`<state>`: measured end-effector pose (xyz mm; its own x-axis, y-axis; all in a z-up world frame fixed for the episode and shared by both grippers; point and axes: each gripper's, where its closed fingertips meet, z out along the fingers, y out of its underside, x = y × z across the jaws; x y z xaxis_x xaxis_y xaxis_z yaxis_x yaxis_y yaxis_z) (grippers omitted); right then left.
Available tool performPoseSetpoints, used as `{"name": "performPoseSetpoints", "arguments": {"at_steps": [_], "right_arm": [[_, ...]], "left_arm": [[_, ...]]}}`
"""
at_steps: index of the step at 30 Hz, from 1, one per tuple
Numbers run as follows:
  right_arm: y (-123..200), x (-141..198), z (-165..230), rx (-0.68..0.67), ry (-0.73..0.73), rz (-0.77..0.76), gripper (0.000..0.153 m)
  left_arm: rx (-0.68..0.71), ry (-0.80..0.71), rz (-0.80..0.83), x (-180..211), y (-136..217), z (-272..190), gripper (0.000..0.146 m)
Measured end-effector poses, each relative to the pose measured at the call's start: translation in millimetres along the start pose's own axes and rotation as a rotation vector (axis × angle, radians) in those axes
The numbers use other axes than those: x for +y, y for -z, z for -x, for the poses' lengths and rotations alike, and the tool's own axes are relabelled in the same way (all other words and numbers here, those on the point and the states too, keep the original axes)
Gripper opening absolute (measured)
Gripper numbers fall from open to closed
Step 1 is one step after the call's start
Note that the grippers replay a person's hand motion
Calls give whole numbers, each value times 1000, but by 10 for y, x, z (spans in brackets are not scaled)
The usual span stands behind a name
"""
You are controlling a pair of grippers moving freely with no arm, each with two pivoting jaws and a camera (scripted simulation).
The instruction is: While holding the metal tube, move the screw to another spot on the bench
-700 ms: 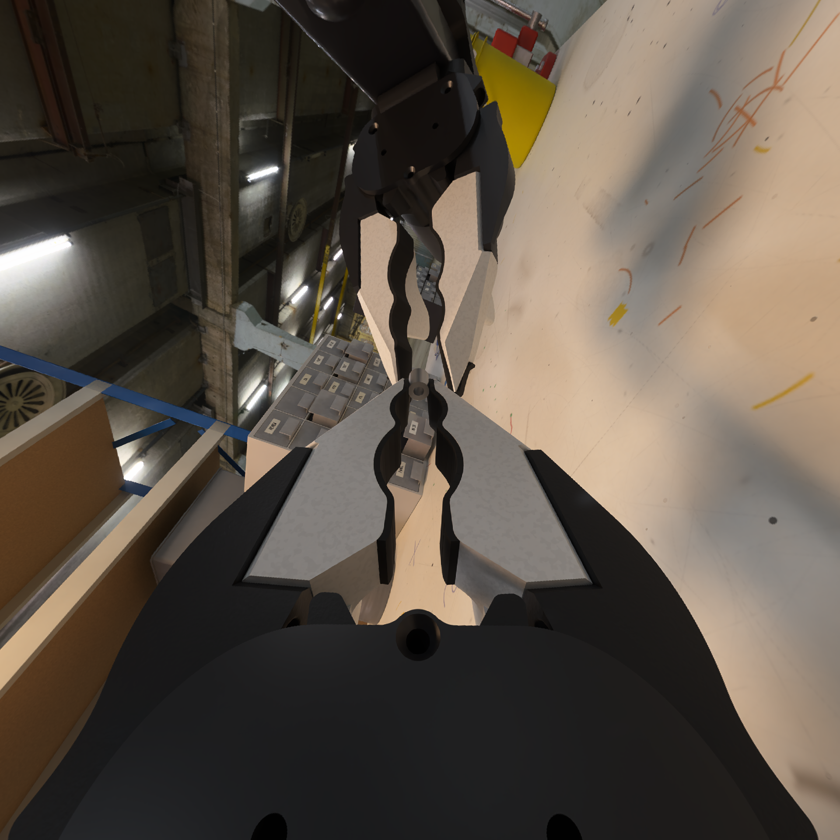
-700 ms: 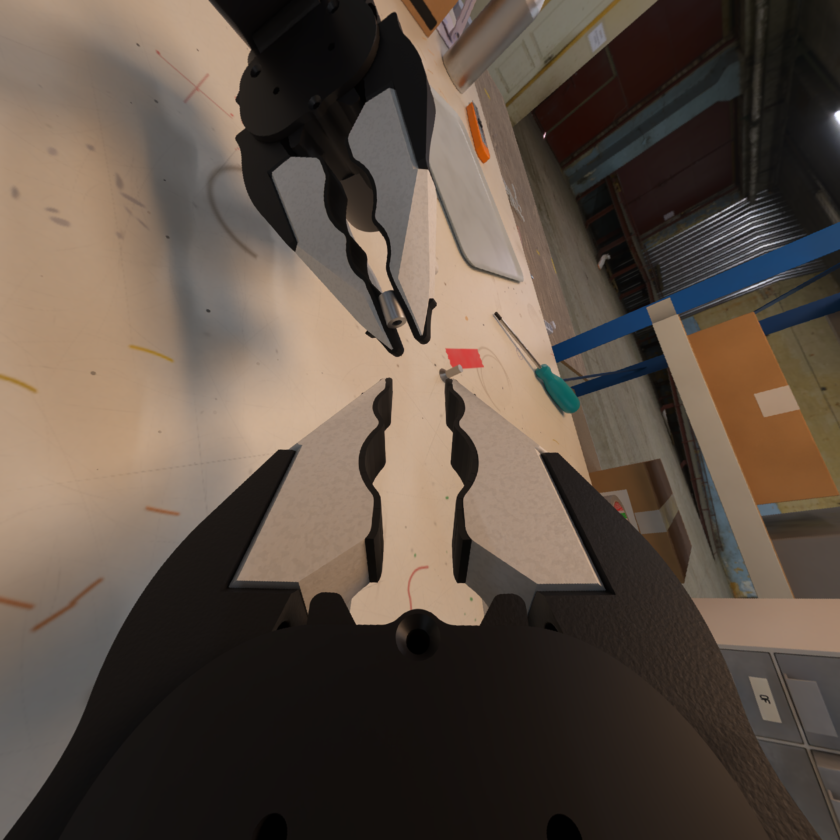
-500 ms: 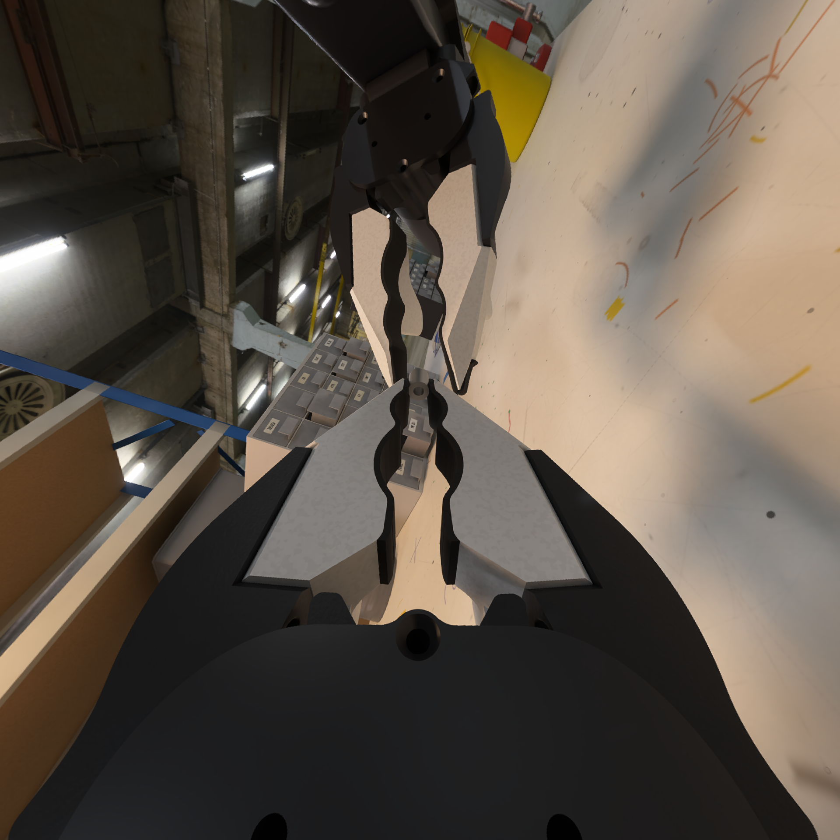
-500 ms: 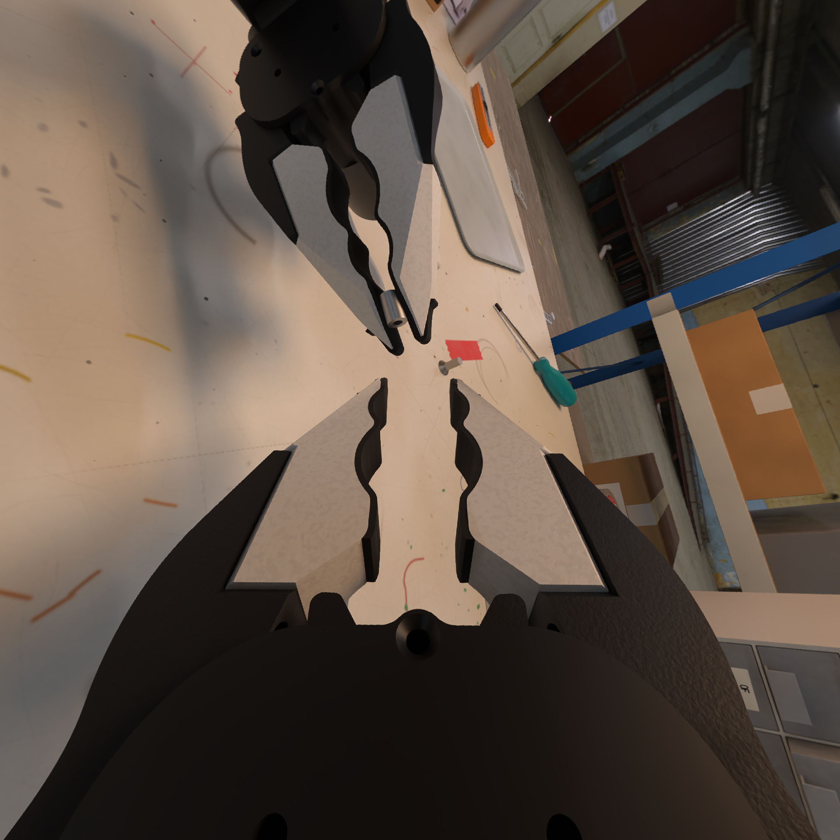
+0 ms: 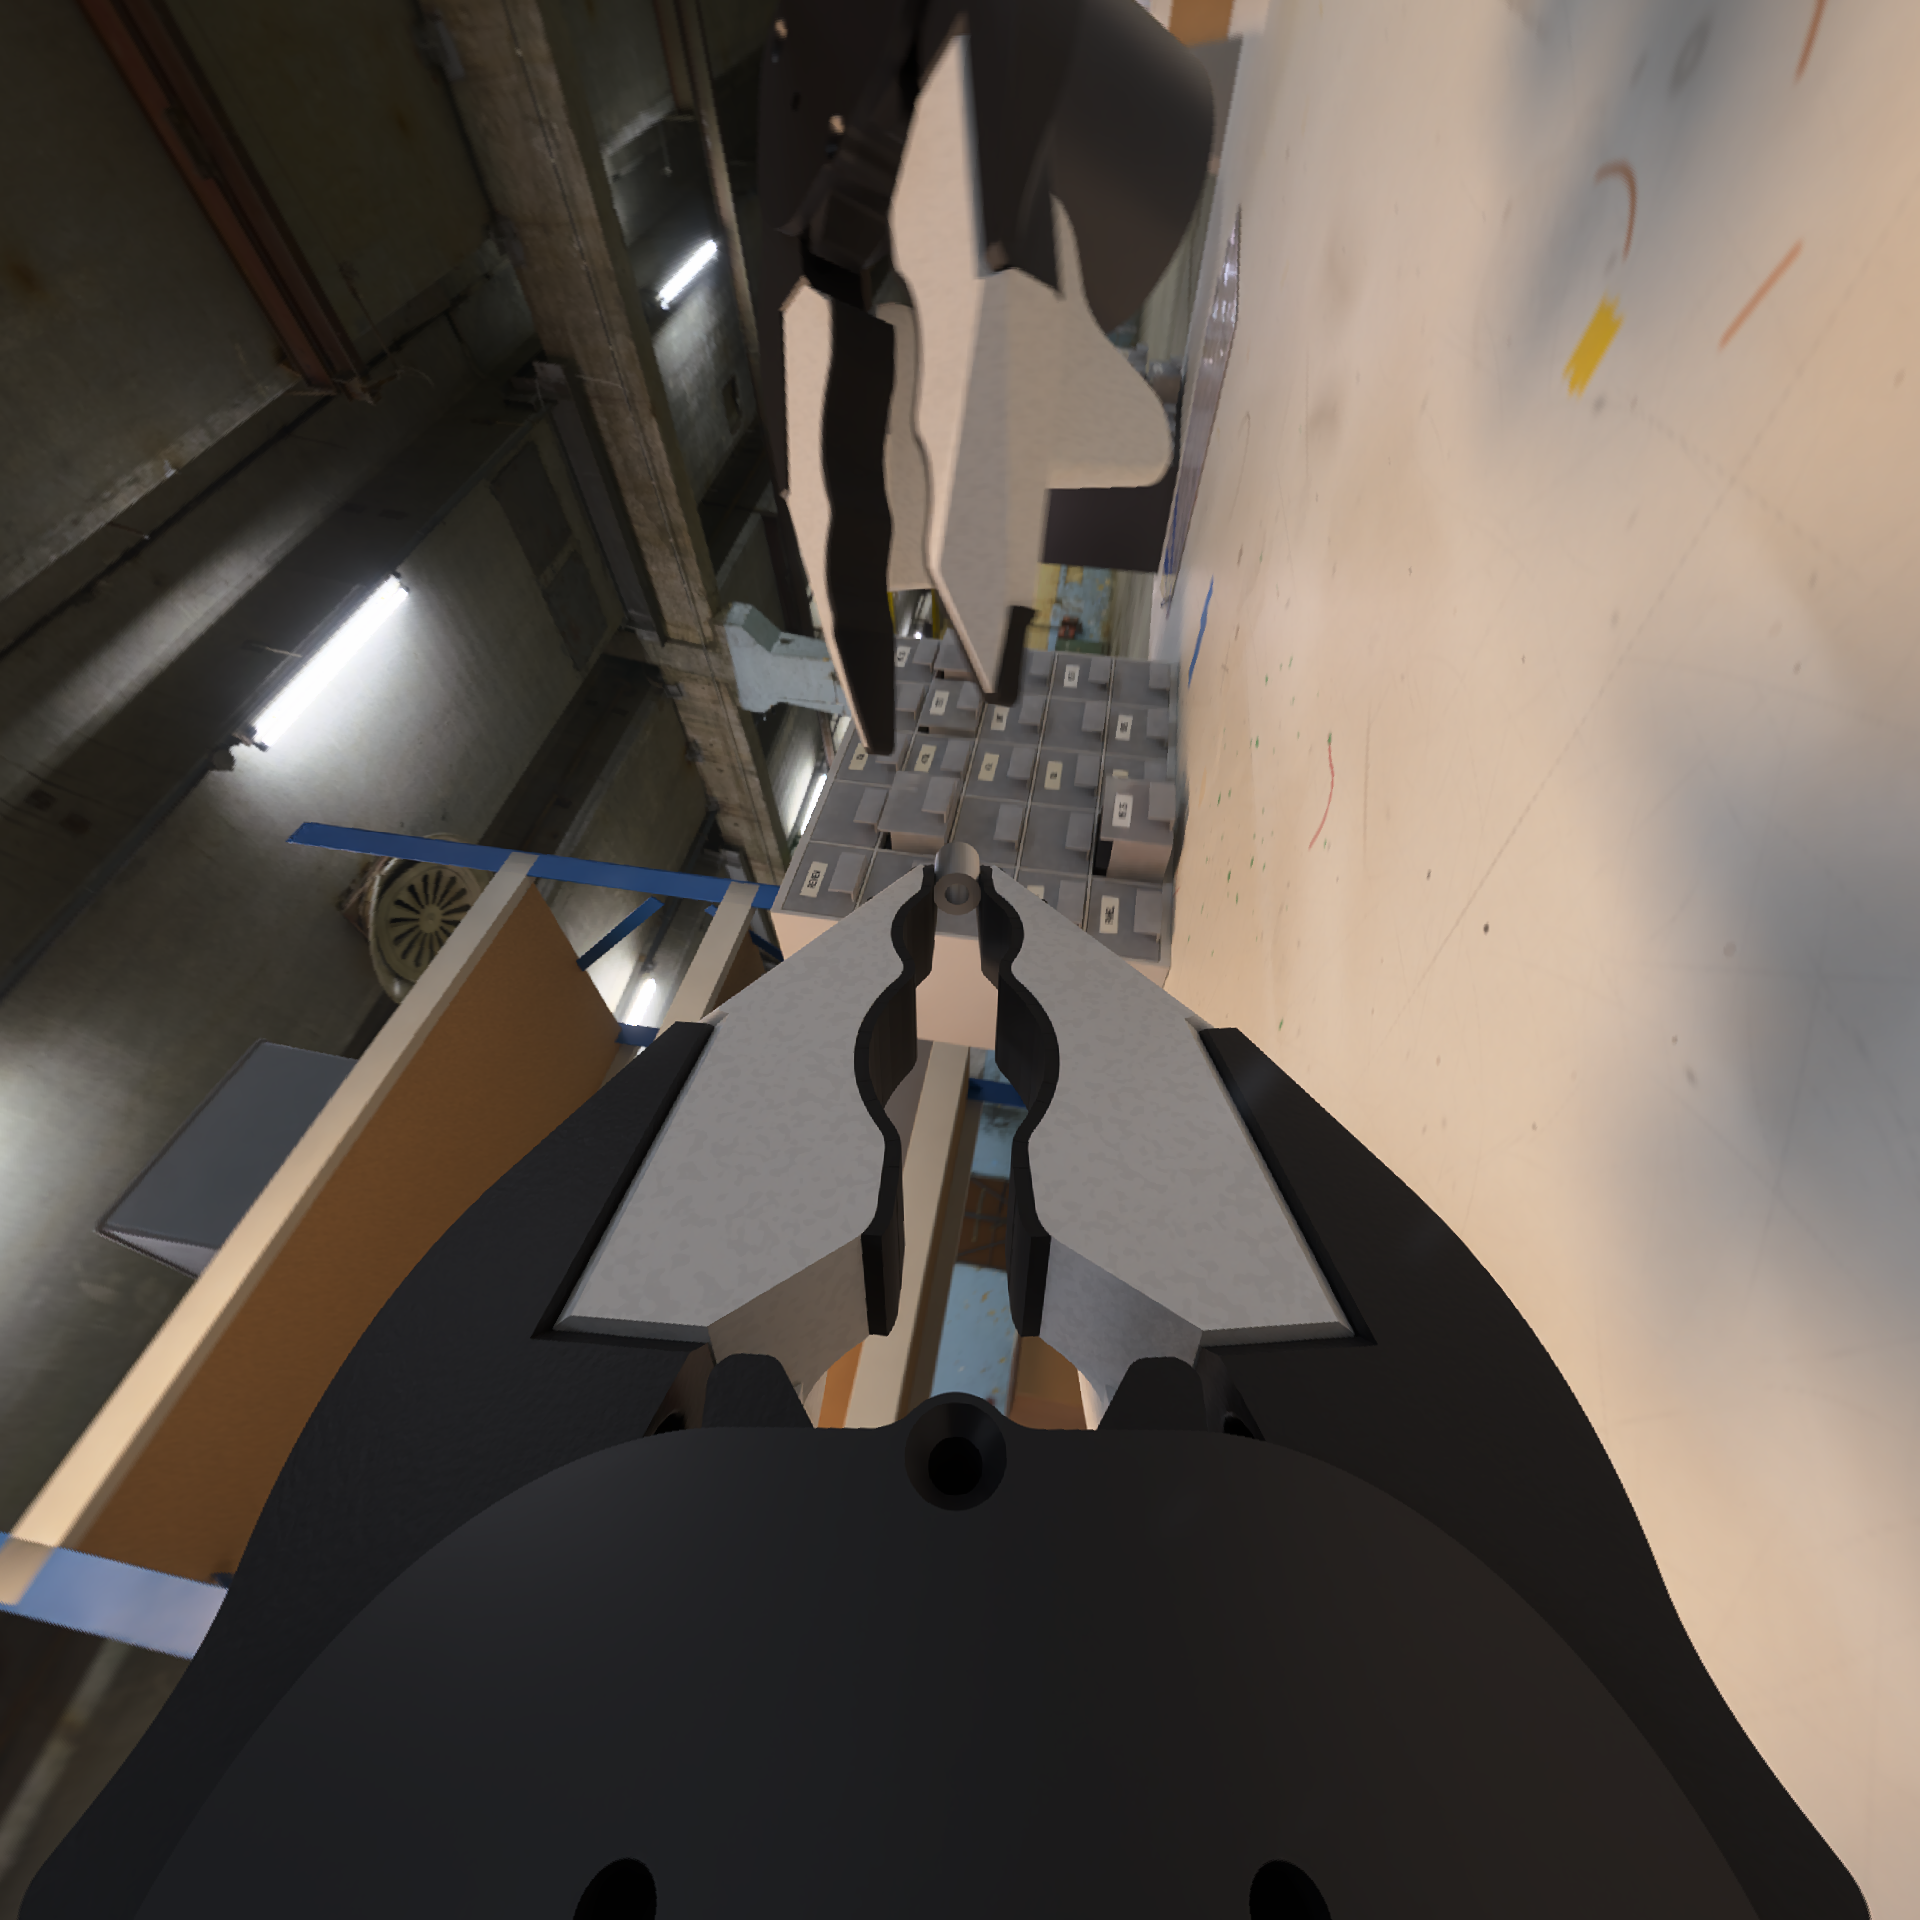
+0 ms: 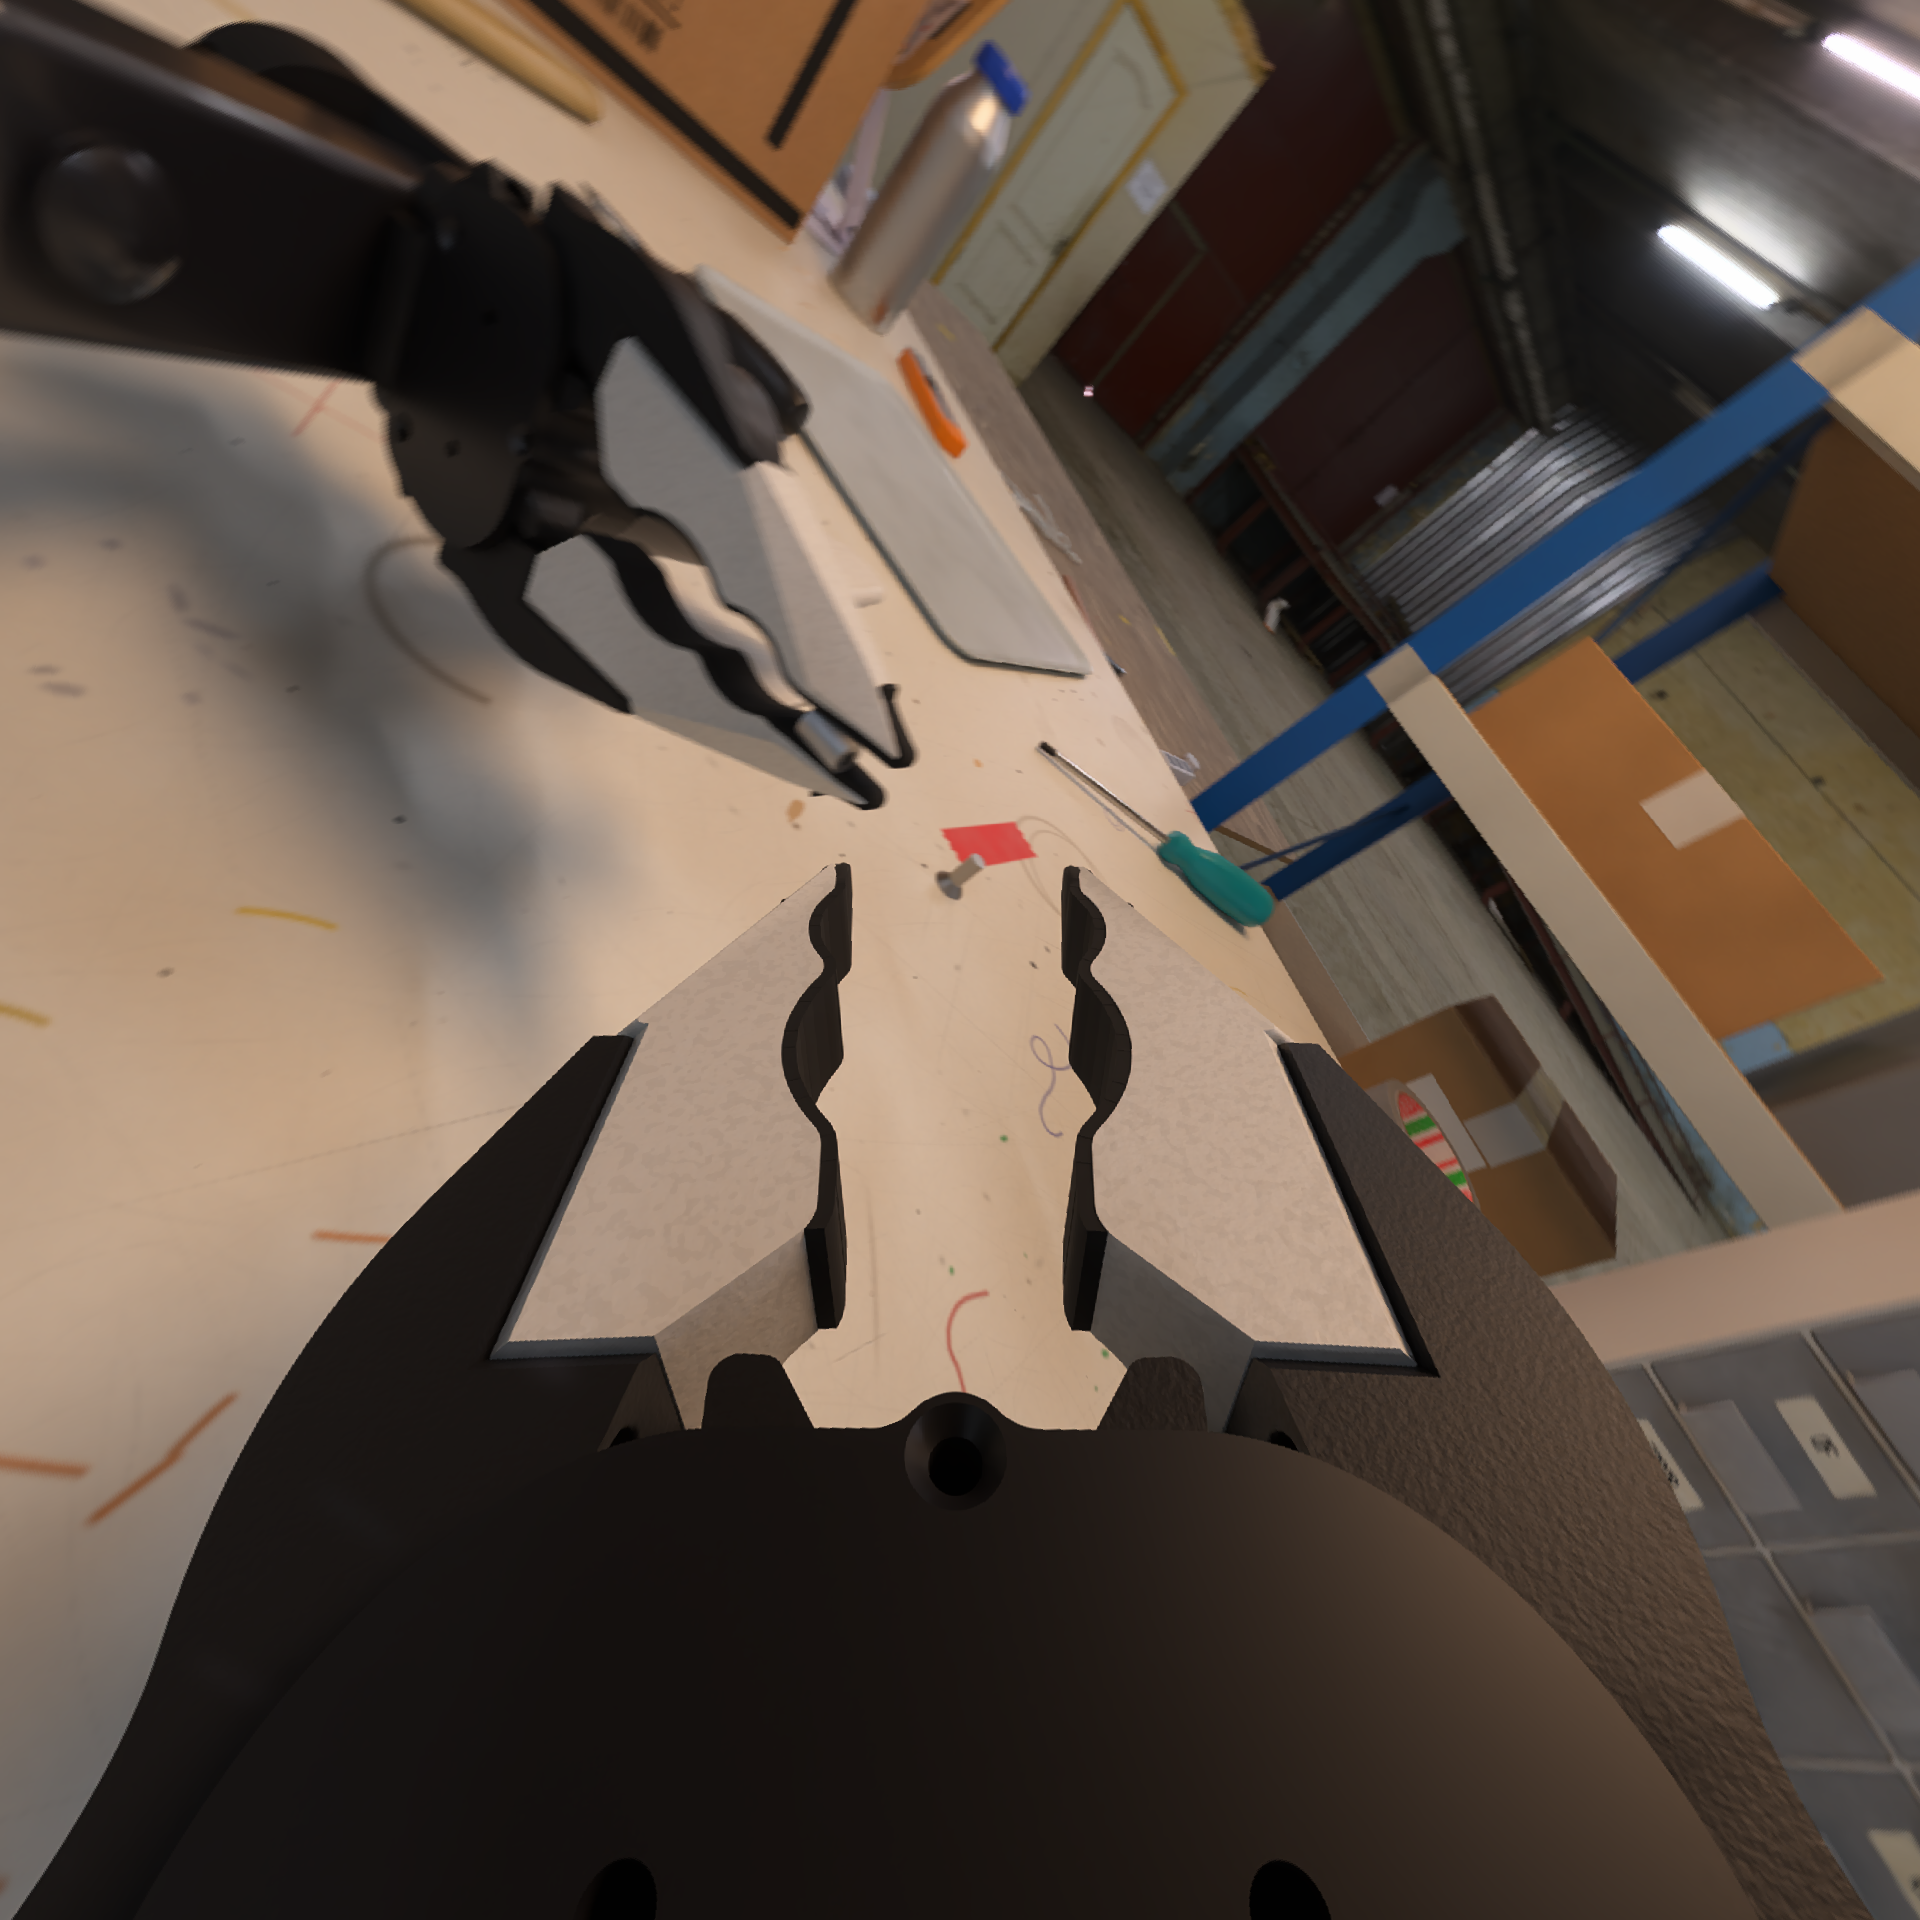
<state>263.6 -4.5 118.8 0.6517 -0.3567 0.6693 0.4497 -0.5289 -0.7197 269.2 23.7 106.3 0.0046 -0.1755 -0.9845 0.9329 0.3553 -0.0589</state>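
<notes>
Honestly, the left gripper (image 5: 956, 896) only pinches the metal tube (image 5: 957, 891) by its tips, so it could slip; the right gripper (image 6: 956, 883), spread wide, might knock the screw (image 6: 958, 875) by the bench (image 6: 312, 1039) edge.

Your left gripper (image 5: 956, 894) has its fingers almost together, and only the very tips press on the small metal tube (image 5: 957, 891), which points along the fingers. Your right gripper (image 6: 956, 883) has its jaws wide apart with nothing between them, and it looks down at a slant. The two grippers face each other, tips near but not touching.
</notes>
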Motion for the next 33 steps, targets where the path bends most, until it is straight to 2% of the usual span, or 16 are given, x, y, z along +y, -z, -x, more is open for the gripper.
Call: {"name": "performPoseSetpoints", "arguments": {"at_steps": [4, 6, 11, 15, 18, 22, 25, 33], "right_arm": [[-26, 170, -287, 96, -121, 47, 39], [-109, 319, -397, 84, -190, 108, 37], [-512, 644, -454, -154, -309, 269, 26], [-961, 827, -424, -341, -312, 356, 15], [-1318, 971, -385, -464, -380, 467, 11], [-1599, 1103, -241, -622, -492, 659, 8], [-1692, 1157, -188, -636, -458, 737, 9], [-1755, 1126, -152, -617, -443, 773, 11]], "left_arm": [[12, -40, 33, 49, -2, -25, 7], [4, -34, 48, 81, 10, 0, 7], [13, 9, 157, 341, 144, 58, 7], [27, -50, 294, 642, 345, 11, 7], [38, -98, 394, 859, 439, -12, 7], [-2, -36, 495, 1073, 517, 63, 7], [-14, -12, 522, 1142, 551, 86, 7], [-8, 16, 516, 1159, 554, 80, 7]]}}
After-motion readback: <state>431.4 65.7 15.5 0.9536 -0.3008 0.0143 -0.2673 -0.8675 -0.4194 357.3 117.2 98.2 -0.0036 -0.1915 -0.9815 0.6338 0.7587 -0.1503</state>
